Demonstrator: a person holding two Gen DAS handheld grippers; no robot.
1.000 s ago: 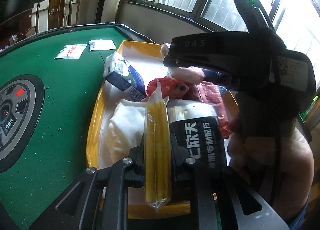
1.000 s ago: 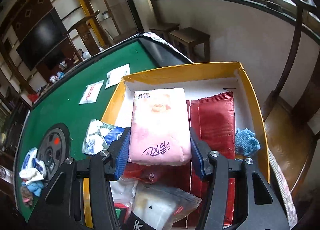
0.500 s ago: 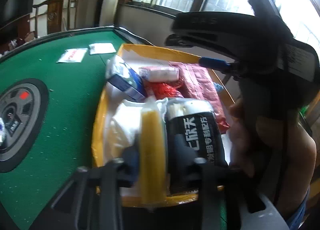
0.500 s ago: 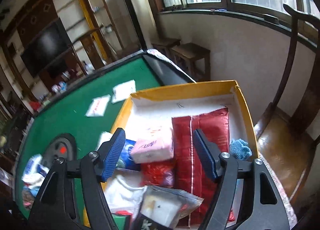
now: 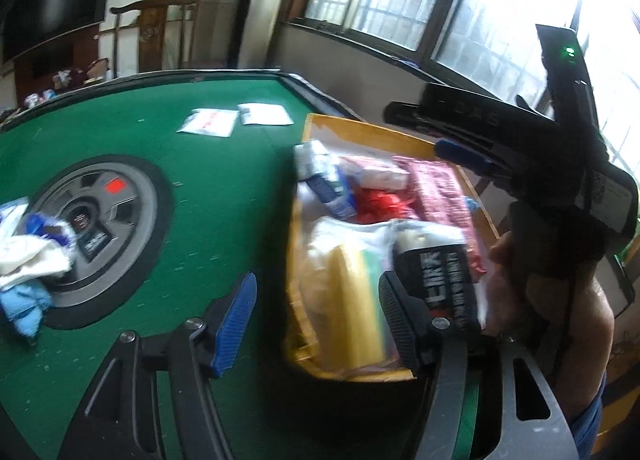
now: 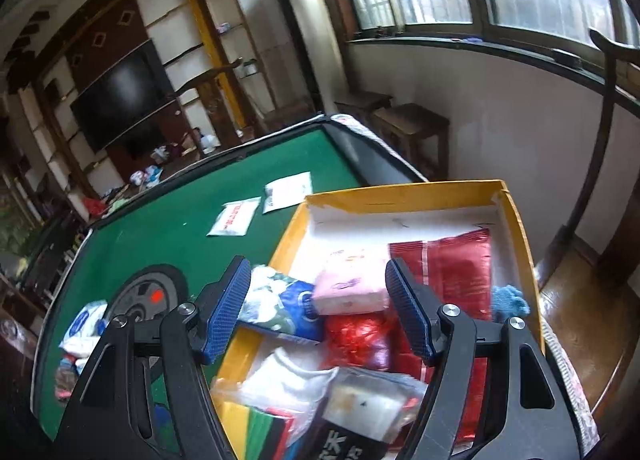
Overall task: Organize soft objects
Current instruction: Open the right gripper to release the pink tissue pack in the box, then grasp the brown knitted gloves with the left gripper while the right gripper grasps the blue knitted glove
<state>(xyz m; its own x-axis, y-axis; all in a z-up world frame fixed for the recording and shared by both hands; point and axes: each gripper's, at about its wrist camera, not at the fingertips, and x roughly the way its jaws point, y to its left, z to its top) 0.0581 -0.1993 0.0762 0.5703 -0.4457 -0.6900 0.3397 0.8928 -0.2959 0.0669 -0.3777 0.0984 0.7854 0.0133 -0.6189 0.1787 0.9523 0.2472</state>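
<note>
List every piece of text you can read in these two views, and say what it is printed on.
"DAS": faint, on the right gripper housing, seen from the left wrist view.
Black packet: white Chinese characters, too blurred to read.
Pink tissue pack: print blurred, unreadable.
White sachets: red print too small to read.

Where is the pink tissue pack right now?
In the right wrist view, the pink tissue pack lies inside the yellow box, left of the red packet and above the blue-and-white pack.
</note>
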